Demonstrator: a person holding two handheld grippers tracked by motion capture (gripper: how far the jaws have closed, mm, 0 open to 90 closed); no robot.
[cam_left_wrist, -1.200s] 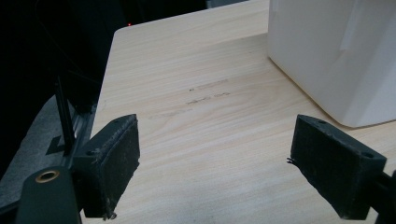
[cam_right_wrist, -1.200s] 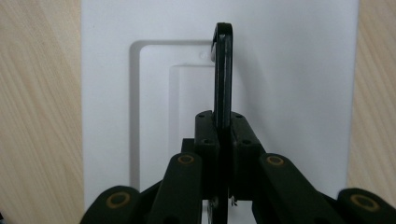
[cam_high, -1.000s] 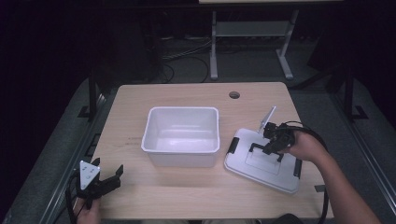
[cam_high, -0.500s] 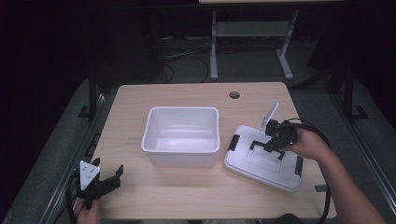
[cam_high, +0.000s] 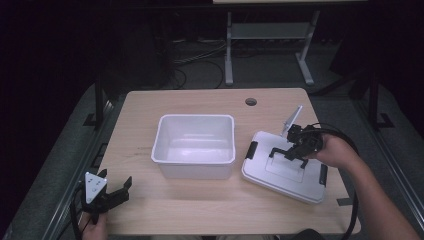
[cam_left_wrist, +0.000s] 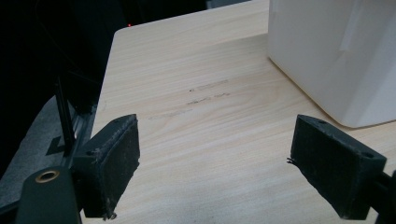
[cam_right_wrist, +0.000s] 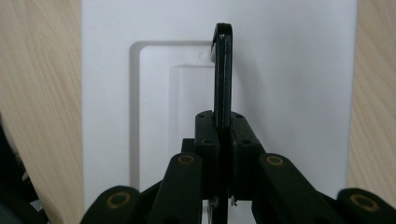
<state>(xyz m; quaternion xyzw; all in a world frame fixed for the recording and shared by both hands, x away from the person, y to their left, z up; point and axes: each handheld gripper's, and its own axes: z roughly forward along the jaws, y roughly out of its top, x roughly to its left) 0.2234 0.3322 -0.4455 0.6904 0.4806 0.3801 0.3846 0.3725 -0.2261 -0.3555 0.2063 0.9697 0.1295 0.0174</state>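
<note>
The lid (cam_high: 285, 171) lay on the table (cam_high: 200, 100), right of the white bin (cam_high: 194, 146); the right gripper (cam_high: 294, 150) clenched its black handle (cam_right_wrist: 222, 70). The left gripper (cam_high: 116, 192) gaped empty at the near left.

White bin (cam_high: 195, 145) centre, white lid (cam_high: 285, 167) on the right with black handle (cam_right_wrist: 222, 70) and black latches (cam_high: 251, 149). Surface (cam_high: 200, 210) light wood grain. Both tongs black, left tongs (cam_high: 112, 192) with grey plate.

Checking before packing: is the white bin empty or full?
Empty. The high view looks into the white bin and shows only its bare floor; its lid lies beside it on the table.
</note>
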